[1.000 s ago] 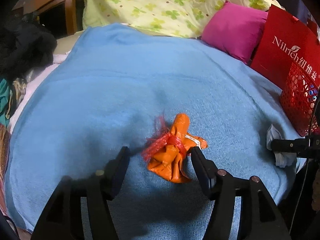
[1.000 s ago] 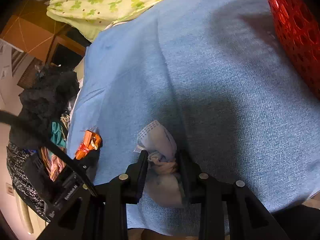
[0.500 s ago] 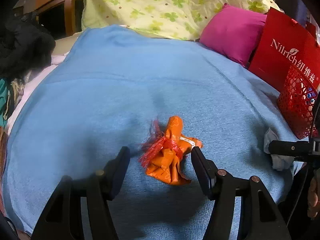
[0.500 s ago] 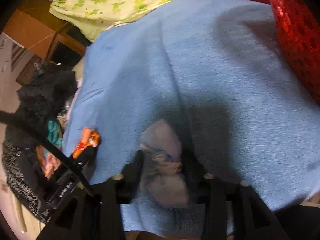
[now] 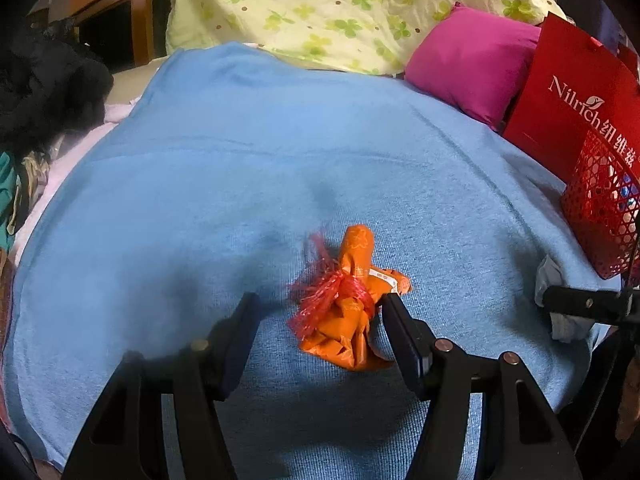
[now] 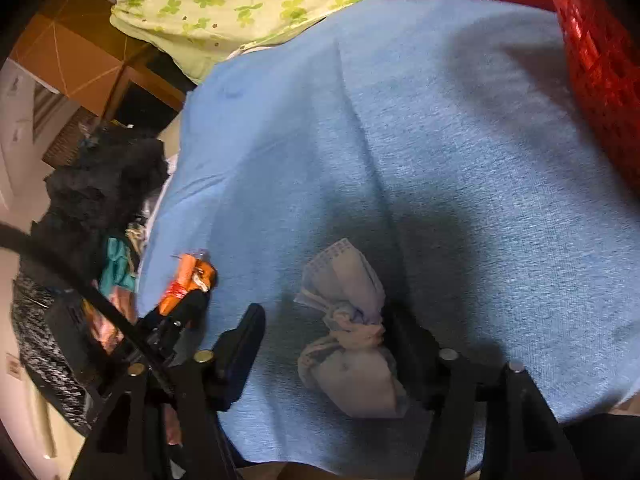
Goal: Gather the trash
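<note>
An orange wrapper (image 5: 348, 320) tied with red frilly ribbon lies on the blue blanket (image 5: 240, 160). My left gripper (image 5: 320, 308) stands open around it; the right finger touches the wrapper, the left finger is well clear. A crumpled white tissue wad (image 6: 352, 376) lies near the blanket's front edge between the jaws of my right gripper (image 6: 326, 318). Those jaws are closing; the left pad stands apart from the wad, the right one is beside it. The left wrist view shows the wad (image 5: 568, 328) at far right. The right wrist view shows the wrapper (image 6: 188, 280) at left.
A red mesh basket (image 5: 600, 216) stands at the right edge of the bed, with a red paper bag (image 5: 568, 108) behind it. A pink pillow (image 5: 468, 68) and a clover-print pillow (image 5: 340, 12) lie at the head. Dark clothes (image 5: 44, 92) are piled at left.
The right gripper, shut on the tissue wad a second ago, has spread its jaws and the wad lies loose between them. The left gripper and orange wrapper have not moved.
</note>
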Available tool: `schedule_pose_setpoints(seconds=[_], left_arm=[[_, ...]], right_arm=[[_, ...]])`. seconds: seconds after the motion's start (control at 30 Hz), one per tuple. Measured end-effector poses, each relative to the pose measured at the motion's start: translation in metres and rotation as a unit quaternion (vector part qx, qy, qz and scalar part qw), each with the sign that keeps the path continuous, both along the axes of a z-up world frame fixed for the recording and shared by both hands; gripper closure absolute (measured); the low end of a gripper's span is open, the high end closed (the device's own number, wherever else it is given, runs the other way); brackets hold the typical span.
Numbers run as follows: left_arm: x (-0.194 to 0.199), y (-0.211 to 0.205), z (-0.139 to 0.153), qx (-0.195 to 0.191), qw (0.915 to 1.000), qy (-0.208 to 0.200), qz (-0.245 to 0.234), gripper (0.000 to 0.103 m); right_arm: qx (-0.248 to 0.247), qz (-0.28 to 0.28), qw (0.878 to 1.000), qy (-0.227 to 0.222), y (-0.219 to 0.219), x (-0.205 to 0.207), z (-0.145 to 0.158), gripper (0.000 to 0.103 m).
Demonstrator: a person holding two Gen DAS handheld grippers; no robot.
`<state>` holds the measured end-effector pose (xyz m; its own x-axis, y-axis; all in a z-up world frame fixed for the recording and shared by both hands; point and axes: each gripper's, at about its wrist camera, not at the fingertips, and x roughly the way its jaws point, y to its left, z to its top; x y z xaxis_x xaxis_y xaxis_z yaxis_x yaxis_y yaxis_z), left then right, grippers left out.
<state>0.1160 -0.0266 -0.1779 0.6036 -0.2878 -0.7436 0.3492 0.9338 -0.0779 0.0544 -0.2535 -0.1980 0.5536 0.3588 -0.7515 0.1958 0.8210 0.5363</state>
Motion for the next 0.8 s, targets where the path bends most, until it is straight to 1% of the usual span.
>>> schedule_pose_setpoints(seconds=[0.03, 0.07, 0.1, 0.17, 0.23, 0.3, 0.43, 0.5, 0.57, 0.7, 0.8], left_arm=[[0.0, 0.0, 0.001, -0.001, 1.0, -0.001, 0.001, 0.041], [0.0, 0.001, 0.001, -0.002, 1.0, -0.002, 0.001, 0.047], [-0.001, 0.001, 0.001, -0.001, 1.0, -0.004, 0.001, 0.052], [-0.001, 0.001, 0.001, 0.002, 1.0, -0.005, 0.0, 0.065], [-0.002, 0.001, 0.001, 0.001, 1.0, -0.006, -0.002, 0.071], [-0.003, 0.002, 0.002, -0.003, 1.0, -0.008, -0.002, 0.071], [-0.005, 0.003, 0.005, -0.006, 0.9999, -0.014, -0.004, 0.072], [-0.007, 0.003, 0.006, -0.005, 0.9998, -0.018, -0.006, 0.072], [-0.007, 0.002, 0.006, -0.003, 0.9998, -0.02, -0.008, 0.072], [-0.007, 0.002, 0.006, -0.001, 0.9998, -0.019, -0.008, 0.072], [-0.007, -0.001, 0.003, 0.01, 0.9998, -0.015, -0.009, 0.072]], right_arm=[[-0.009, 0.0, 1.0, -0.001, 0.0, -0.001, 0.0, 0.046], [-0.021, -0.003, 1.0, -0.001, 0.001, -0.002, 0.001, 0.05], [-0.035, -0.008, 0.999, 0.0, 0.003, -0.003, 0.001, 0.058], [-0.057, -0.013, 0.998, -0.002, 0.005, -0.005, 0.002, 0.065], [-0.092, -0.008, 0.996, -0.007, 0.014, -0.007, 0.005, 0.07], [-0.13, -0.002, 0.991, -0.016, 0.024, -0.007, 0.008, 0.075], [-0.176, 0.015, 0.984, -0.033, 0.041, -0.01, 0.015, 0.075], [-0.185, 0.023, 0.982, -0.035, 0.044, -0.01, 0.016, 0.076], [-0.19, 0.028, 0.981, -0.023, 0.045, -0.007, 0.012, 0.076], [-0.183, 0.029, 0.983, -0.019, 0.042, -0.006, 0.009, 0.075], [-0.193, 0.041, 0.98, -0.013, 0.043, -0.005, 0.007, 0.074]])
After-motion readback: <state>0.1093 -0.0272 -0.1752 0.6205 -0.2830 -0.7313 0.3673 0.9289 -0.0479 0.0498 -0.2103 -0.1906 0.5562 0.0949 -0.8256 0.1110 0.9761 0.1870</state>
